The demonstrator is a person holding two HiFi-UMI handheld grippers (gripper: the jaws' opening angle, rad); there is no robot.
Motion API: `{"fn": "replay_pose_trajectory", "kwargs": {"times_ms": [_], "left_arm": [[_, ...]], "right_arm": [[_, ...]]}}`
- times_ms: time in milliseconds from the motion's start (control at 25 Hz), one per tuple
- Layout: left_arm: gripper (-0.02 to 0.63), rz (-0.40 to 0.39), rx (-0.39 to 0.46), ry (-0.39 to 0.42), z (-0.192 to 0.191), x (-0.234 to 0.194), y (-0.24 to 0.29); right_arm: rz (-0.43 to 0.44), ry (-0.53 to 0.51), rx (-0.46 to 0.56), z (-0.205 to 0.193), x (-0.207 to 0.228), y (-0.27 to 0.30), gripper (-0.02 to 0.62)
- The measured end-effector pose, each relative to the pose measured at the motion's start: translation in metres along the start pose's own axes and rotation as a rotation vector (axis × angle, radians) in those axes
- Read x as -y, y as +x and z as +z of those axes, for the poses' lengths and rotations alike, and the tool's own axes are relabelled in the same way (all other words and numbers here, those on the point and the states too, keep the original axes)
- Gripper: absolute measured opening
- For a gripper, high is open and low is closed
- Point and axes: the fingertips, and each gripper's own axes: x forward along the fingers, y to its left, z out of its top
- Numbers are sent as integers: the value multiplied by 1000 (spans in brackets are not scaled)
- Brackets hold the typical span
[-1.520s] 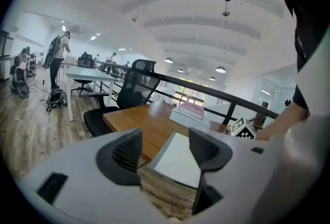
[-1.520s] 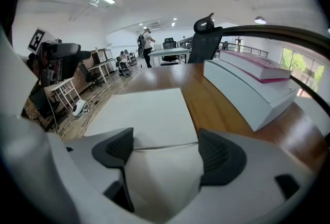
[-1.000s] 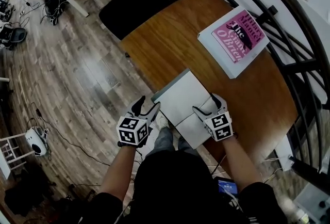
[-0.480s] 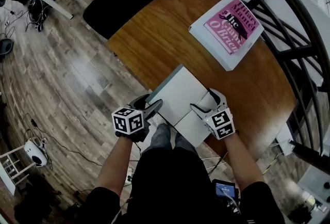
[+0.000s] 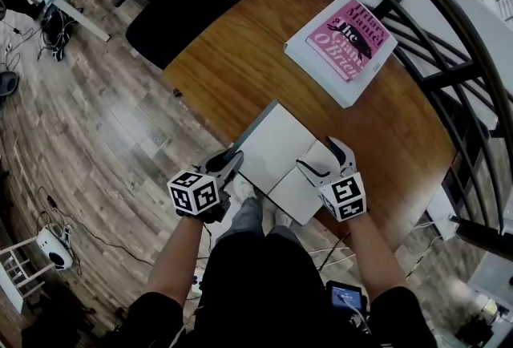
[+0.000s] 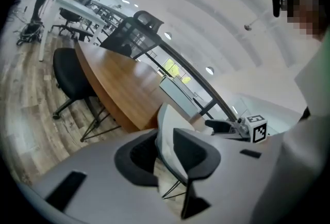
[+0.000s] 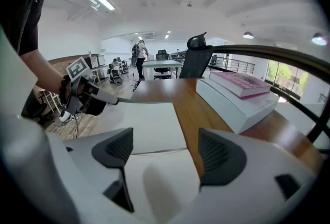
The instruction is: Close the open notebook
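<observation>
Since a second back, the left hand-held gripper (image 5: 231,160) had swung onto the notebook (image 5: 276,150), its jaws just closing.

Head view: notebook lay open at the near edge of the worktop (image 5: 240,50).

Left gripper view: only here did we see the pads pinching the raised left leaf. We judged it best to keep that pinch and arc the leaf over the spine.

Right gripper view: right hand-held gripper (image 7: 166,150) gaped, empty, over the right page; it should clear off first.
</observation>
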Motion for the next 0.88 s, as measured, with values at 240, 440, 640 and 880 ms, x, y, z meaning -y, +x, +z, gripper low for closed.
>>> {"fn": "replay_pose_trajectory", "kwargs": {"times_ms": [240, 440, 640, 880], "left_arm": [[55, 78, 51, 204, 16, 27, -14], [55, 102, 76, 330, 22, 60, -23], [55, 134, 89, 487, 23, 99, -31], [57, 132, 102, 479, 11, 131, -36]], "right_arm": [[-31, 125, 103, 12, 3, -45, 376], [-33, 180, 161, 10, 2, -80, 367], [-23, 177, 192, 4, -6, -112, 362], [-31, 122, 201, -14, -15, -143, 362]]}}
